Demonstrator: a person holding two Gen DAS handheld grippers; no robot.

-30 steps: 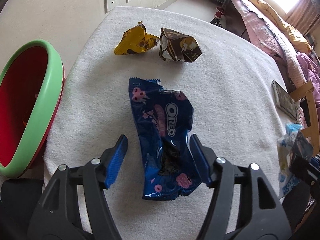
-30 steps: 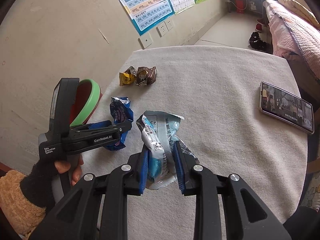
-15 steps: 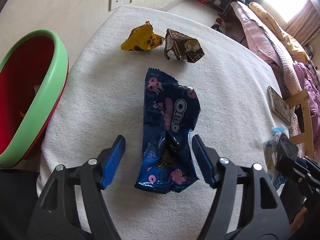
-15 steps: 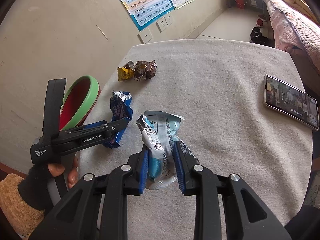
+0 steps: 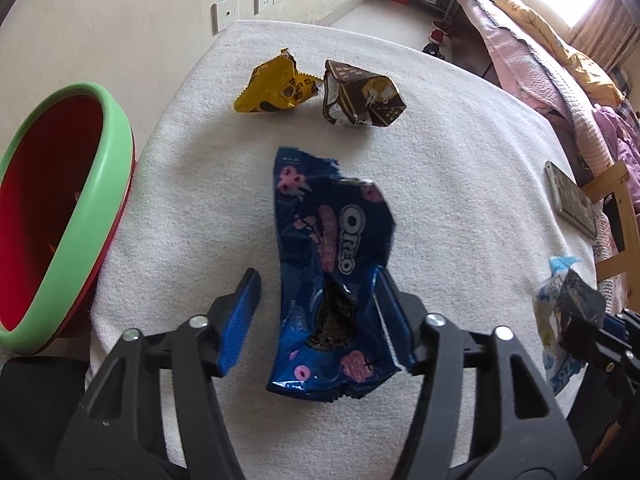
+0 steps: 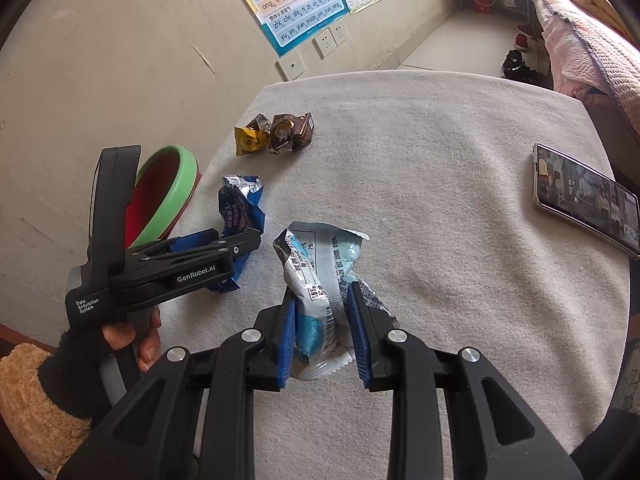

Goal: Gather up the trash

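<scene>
Oreo wrapper [image 5: 332, 276]: dark blue glossy film, crumpled, torn open at the near end, lying on the surface [image 5: 460, 184] between the spread fingers of the left gripper [image 5: 316, 312]; long axis running straight ahead along the fingers, right finger touching or nearly touching its edge, left finger standing clear. Left gripper open, nearer this item than the right. Pale blue and white wrapper [image 6: 320, 280]: crinkled foil-like film, pinched upright at its waist by the right gripper [image 6: 322, 320], fingers closed on it. Yellow wrapper [image 5: 276, 88] and brown wrapper [image 5: 360, 96]: small, crumpled into angular lumps, just beside each other, far side of the surface. Bin [image 5: 80, 208]: round, red inside, green rim, smooth plastic, off the surface's left edge. Surface covering: white, nubbly, towel-like cloth. Phone [image 6: 584, 196]: flat, at the right edge.
</scene>
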